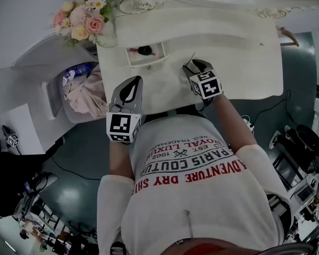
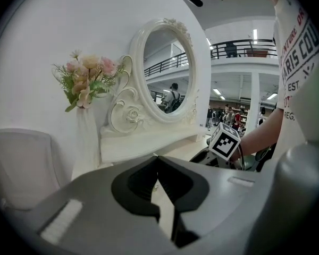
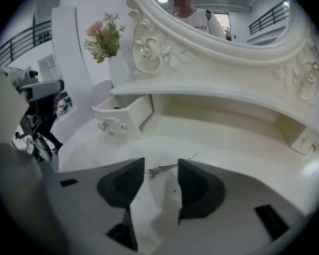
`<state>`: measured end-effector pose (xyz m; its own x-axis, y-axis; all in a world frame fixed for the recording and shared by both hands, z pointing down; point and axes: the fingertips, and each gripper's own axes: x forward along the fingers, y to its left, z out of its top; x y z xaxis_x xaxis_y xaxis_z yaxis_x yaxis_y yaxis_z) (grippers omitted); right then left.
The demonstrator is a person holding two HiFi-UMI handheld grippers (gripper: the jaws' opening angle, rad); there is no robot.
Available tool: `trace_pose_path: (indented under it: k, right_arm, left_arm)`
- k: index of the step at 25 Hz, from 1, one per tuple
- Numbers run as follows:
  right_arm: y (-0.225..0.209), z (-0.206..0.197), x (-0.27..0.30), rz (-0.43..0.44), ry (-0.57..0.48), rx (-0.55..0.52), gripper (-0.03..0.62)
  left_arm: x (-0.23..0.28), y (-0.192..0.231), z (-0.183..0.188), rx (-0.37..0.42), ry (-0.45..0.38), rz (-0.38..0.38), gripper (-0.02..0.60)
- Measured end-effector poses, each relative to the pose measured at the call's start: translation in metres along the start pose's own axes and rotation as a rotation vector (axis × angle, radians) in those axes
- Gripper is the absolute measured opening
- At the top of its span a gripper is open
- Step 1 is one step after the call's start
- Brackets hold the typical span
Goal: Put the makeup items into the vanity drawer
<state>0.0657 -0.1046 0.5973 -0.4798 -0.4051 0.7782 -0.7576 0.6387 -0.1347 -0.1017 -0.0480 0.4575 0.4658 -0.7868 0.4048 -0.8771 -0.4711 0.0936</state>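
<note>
A thin silvery metal tool point(image 3: 173, 165) lies on the white vanity top point(image 3: 239, 142). My right gripper point(image 3: 160, 166) hangs just over it, jaws open, pads not touching it. In the head view that tool point(image 1: 191, 59) pokes out beyond the right gripper point(image 1: 193, 66). The small drawer point(image 1: 132, 58) stands pulled out at the vanity's left, with a dark item point(image 1: 145, 50) inside; from the right gripper view the drawer point(image 3: 122, 116) lies ahead to the left. My left gripper point(image 1: 131, 86) hovers near the vanity's front edge; its jaw tips point(image 2: 157, 159) meet with nothing between them.
A vase of pink and white flowers point(image 1: 82, 17) stands at the vanity's left corner. The oval mirror point(image 2: 167, 73) and a raised shelf point(image 3: 212, 97) close off the back. Pink cloth point(image 1: 87, 94) lies in a white bin left of the vanity.
</note>
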Motion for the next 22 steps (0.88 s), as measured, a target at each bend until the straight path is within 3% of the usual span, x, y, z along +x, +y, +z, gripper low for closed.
trace_pose_path:
  k: [4,10,12,14,22]
  right_arm:
    - [-0.004,0.0,0.009,-0.037,0.01,0.067,0.192]
    - [-0.01,-0.006,0.014,-0.117,0.069,0.022,0.19]
    - [-0.011,-0.006,0.014,-0.117,0.076,0.018,0.161]
    - [-0.012,-0.007,0.014,-0.112,0.087,0.02,0.082]
    - [-0.007,-0.001,0.001,-0.07,0.074,0.014,0.066]
  left_arm:
    - [-0.002,0.001,-0.008,-0.014,0.014,0.011,0.011]
    - [0.0,0.004,-0.008,-0.011,0.016,0.009,0.011]
    - [0.002,0.005,-0.007,-0.009,0.016,0.007,0.011]
    - [0.003,0.004,-0.007,-0.006,0.014,0.003,0.012]
    - [0.004,0.002,0.002,0.016,-0.004,0.0,0.011]
